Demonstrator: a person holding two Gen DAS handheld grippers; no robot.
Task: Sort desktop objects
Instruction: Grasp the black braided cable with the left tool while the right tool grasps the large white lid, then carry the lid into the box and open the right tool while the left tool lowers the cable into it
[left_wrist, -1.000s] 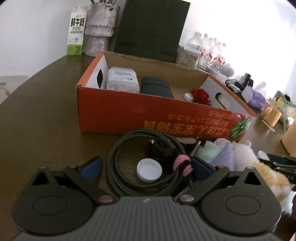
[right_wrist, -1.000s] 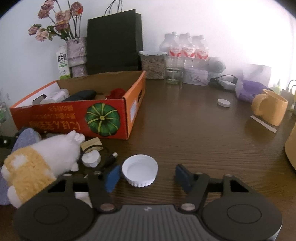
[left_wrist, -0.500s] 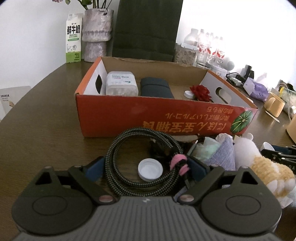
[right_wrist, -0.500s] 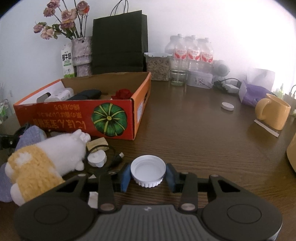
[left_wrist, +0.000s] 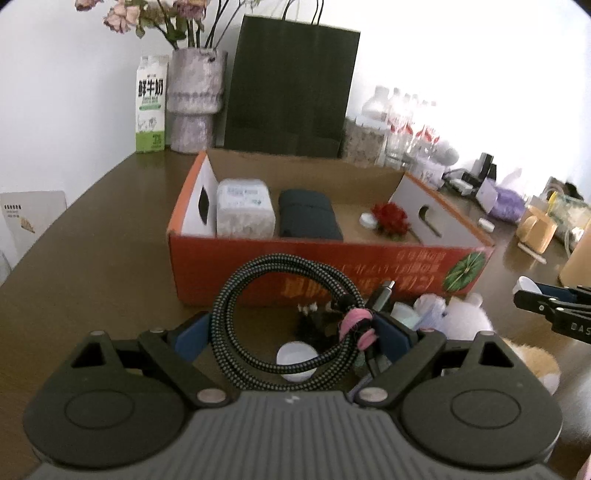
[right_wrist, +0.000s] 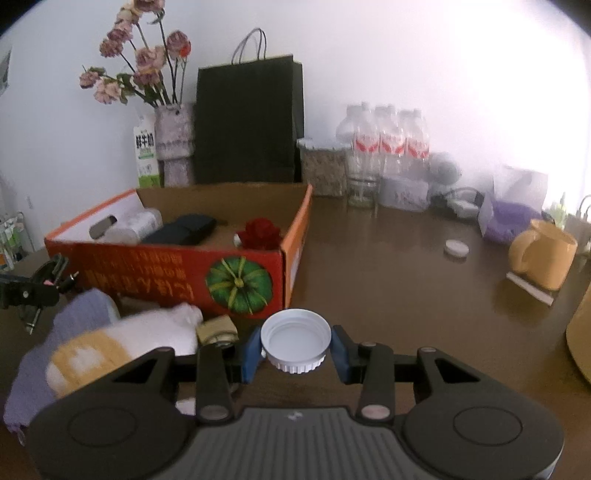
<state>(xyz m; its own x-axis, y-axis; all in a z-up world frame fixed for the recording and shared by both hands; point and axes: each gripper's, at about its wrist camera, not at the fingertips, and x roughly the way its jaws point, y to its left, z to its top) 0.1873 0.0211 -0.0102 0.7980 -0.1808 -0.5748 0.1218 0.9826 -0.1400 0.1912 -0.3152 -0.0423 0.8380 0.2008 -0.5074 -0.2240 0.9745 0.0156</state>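
Note:
My left gripper (left_wrist: 293, 330) is shut on a coiled braided cable (left_wrist: 236, 291) with a pink tie, its pads pressing both sides of the coil. The coil hangs off the table in front of the orange cardboard box (left_wrist: 258, 258). A small white cap (left_wrist: 295, 360) lies on the table under it. My right gripper (right_wrist: 295, 349) is shut on a large white cap (right_wrist: 295, 336), open side up, held above the table. The box (right_wrist: 147, 273) holds a tissue pack (left_wrist: 243, 212), a dark pouch (left_wrist: 308, 218) and a red rose (left_wrist: 389, 218).
A plush toy (right_wrist: 110, 347) and a purple cloth (right_wrist: 85, 310) lie before the box between the grippers. A yellow mug (right_wrist: 543, 258), a white lid (right_wrist: 457, 247), water bottles (right_wrist: 384, 144), a black paper bag (right_wrist: 247, 122) and a vase (right_wrist: 173, 147) stand behind.
The right jaws closed on the large white cap and lifted it off the table. The left jaws narrowed onto the coil and raised it; the small cap stayed on the table.

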